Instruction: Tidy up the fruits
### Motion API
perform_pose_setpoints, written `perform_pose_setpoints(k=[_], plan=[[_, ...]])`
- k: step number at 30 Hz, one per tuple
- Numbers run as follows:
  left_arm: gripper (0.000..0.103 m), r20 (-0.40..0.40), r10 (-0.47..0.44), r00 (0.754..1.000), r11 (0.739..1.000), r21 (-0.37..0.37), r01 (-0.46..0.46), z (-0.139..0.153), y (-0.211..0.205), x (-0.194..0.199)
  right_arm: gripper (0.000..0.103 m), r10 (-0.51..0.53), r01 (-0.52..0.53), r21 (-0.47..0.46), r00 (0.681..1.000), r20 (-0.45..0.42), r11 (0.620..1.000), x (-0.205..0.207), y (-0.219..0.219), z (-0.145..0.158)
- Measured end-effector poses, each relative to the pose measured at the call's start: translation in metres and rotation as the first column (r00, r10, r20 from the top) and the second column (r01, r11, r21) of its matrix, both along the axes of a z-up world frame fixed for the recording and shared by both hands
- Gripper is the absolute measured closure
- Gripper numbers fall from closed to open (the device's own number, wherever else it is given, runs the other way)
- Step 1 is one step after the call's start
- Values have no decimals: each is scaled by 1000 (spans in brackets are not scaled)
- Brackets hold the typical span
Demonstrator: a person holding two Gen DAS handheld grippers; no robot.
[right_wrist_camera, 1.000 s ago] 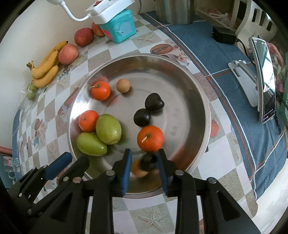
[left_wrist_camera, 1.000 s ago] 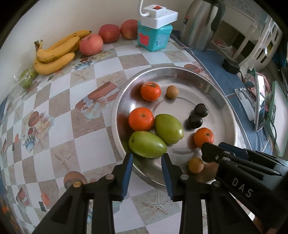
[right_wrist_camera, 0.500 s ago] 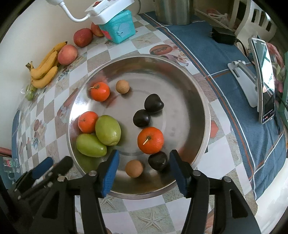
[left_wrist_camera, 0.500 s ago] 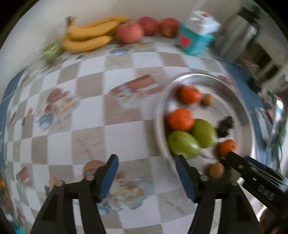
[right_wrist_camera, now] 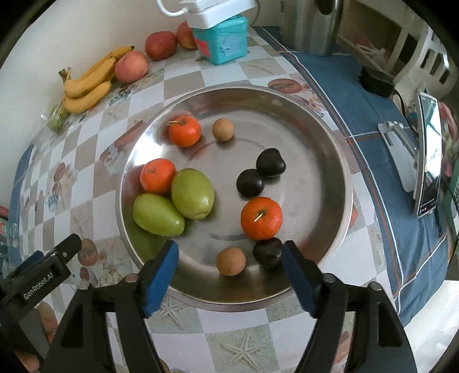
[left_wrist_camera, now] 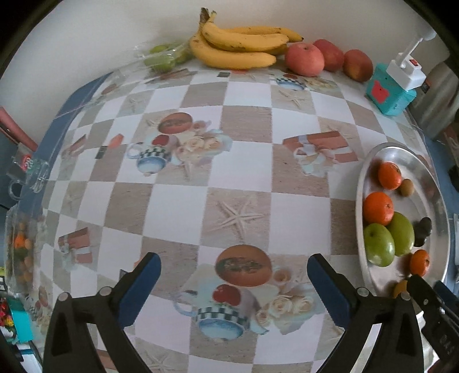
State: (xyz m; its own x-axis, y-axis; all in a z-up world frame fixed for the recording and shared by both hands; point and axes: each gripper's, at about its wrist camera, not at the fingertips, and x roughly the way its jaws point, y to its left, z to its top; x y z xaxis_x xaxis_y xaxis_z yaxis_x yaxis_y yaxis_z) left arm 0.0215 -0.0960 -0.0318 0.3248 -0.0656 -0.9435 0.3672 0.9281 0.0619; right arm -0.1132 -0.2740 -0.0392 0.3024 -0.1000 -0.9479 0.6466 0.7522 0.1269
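Each claw (left_wrist_camera: 233,282) is black plastic with two fingers. The fingers wear blue pads (right_wrist_camera: 160,277) and have silver screws. White letters mark the left claw (right_wrist_camera: 40,282).

A checkered tablecloth (left_wrist_camera: 183,198) printed with starfish, teapots and gift boxes is spread over the table. At 1 o'clock in the left wrist view, a teal box (left_wrist_camera: 388,96) is topped by a white power strip (left_wrist_camera: 406,71). In the right wrist view, a steel kettle (right_wrist_camera: 312,25) is seen at 1 o'clock, a black adapter (right_wrist_camera: 375,81) at 2 o'clock, and a phone (right_wrist_camera: 429,155) propped on a metal stand (right_wrist_camera: 400,149) at 3 o'clock.
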Motion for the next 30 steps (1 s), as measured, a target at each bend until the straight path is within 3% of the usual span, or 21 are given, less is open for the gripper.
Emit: perform_pose_setpoints(k=[4,10,22,30], plan=[[0,53,-3,999,1000,12,3,2,2,0,8,12,-12,1,1000,16,1000,1,4,0],[0,70,3,998,1000,17,-4,1,9,-2,8,31,-31,-6,999,20,999,4,15,0],[0,70,-21,997,998,62,17,-13,15,-16,8,57,-57,-12,998,16,998,0,36,-6],[1,74,-6,997,998,65,2,-3,33,-28,8,80,-80,-34,997,0,996,-10,51,-5]])
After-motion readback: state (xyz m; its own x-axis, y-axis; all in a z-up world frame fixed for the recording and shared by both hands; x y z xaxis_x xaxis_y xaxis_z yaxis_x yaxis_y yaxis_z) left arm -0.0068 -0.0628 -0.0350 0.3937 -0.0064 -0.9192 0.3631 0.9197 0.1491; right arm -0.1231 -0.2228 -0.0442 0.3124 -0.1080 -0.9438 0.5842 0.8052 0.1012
